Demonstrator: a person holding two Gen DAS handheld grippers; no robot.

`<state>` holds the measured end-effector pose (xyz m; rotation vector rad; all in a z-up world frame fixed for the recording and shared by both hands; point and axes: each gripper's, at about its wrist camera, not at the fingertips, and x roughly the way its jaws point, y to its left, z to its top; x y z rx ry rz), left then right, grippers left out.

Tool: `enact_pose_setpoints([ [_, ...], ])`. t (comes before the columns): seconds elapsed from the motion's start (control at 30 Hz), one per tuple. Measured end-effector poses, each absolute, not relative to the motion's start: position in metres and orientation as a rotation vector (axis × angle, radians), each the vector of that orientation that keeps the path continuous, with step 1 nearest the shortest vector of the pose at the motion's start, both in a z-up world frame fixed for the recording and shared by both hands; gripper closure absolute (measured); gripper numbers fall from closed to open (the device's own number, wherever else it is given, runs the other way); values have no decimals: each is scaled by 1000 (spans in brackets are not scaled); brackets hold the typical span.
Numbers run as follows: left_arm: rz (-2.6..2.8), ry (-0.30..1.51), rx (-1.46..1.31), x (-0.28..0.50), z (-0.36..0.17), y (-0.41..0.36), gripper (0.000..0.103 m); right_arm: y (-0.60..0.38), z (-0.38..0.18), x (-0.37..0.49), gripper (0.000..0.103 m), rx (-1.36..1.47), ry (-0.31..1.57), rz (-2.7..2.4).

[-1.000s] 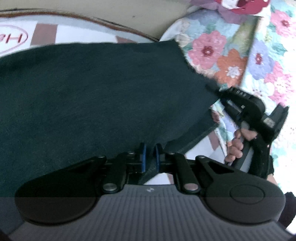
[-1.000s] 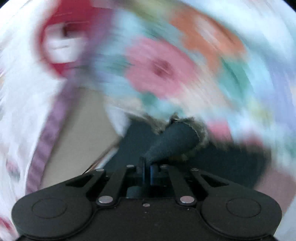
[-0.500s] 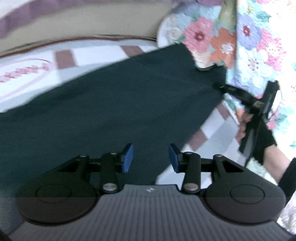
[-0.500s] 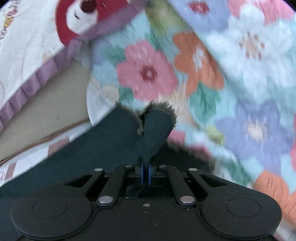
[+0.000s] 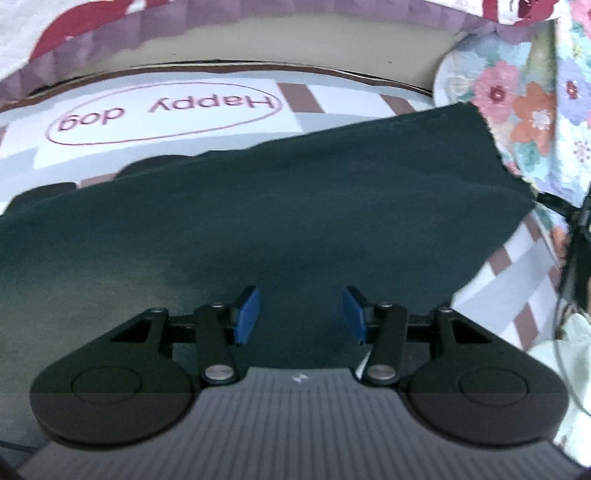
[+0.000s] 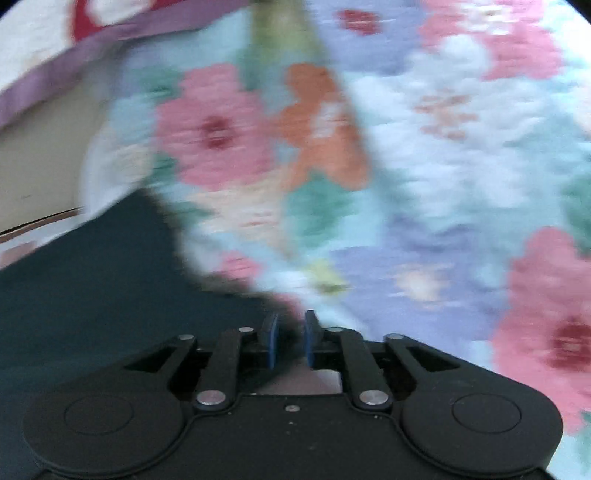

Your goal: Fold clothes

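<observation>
Left tongs (image 5: 301, 319): jaws apart and opening, blue pads (image 5: 246, 319) clear of any cloth, nothing between them. They hang above the dark green garment (image 5: 280, 221), which lies spread flat on a bed sheet (image 5: 332, 110) patterned with pale blocks, brown stripes and an oval reading "Happy dog". The garment fills the middle of the left wrist view from 9 o'clock across to a corner at 2 o'clock, where its edge meets the floral quilt (image 5: 535, 103).

Right tongs (image 6: 290, 341): jaws narrowly parted and opening. The view is blurred; the garment's dark edge (image 6: 110, 295) lies at 9 o'clock of the pads and runs up to them, but no cloth is seen pinched between the pads. In the left wrist view the tip of the right tongs (image 5: 554, 203) sits at 3 o'clock, just beside the garment's right corner. The quilt (image 6: 406, 166) fills the right wrist view from 12 to 4 o'clock. A purple-edged pillow (image 5: 184, 22) lies at 12 o'clock in the left wrist view.
</observation>
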<state>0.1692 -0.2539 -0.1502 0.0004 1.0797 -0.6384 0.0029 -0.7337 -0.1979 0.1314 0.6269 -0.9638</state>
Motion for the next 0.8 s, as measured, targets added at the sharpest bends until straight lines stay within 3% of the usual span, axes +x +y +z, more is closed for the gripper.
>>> enact_pose_setpoints([
  [0.07,-628,1069,-12,172,-150,-254,54,-734,-186,-1,69,182,580,-973],
  [0.17,-614,1045,-22,178,-146,-255,53,-729,-167,3,51,255,534,-876],
  [0.47,-487,963,16,198,-141,-231,52,-687,-159,123,44,493,706,-367],
  [0.8,-309,940,-85,217,-148,-168,50,-665,-204,211,43,457,801,-503],
])
